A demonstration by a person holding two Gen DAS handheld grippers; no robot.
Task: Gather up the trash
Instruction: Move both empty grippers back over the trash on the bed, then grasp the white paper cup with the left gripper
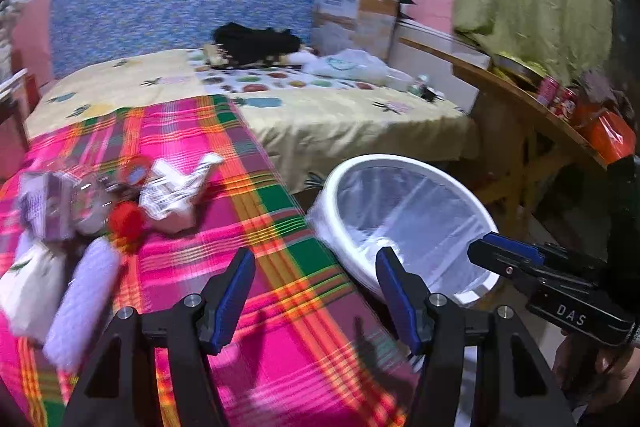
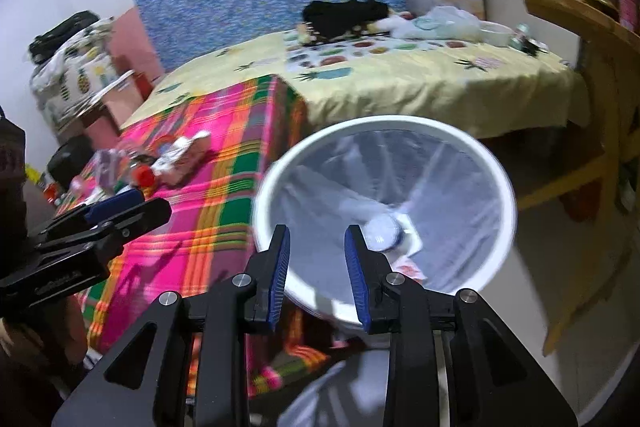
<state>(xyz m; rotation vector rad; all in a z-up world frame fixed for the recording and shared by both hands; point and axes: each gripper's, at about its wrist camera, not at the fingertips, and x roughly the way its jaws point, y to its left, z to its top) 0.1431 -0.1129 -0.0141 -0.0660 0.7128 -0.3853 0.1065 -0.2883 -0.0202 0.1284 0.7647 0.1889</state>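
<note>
The white bin (image 2: 384,211) is standing just beside the corner of the pink checked cloth (image 1: 248,227), and a white bottle (image 2: 384,233) is lying at its bottom. The remaining trash pile (image 1: 120,203) is sitting on the cloth, well apart from the bin. The left gripper (image 1: 316,295) is gaping wide and holding nothing above the cloth near the bin. The right gripper (image 2: 318,267) is hanging partly open and empty over the bin's near rim.

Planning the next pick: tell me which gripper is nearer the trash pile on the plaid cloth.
Left. The left gripper hangs open over the plaid cloth, with the trash pile just ahead on its left. The right gripper is over the bin, off the cloth.
</note>
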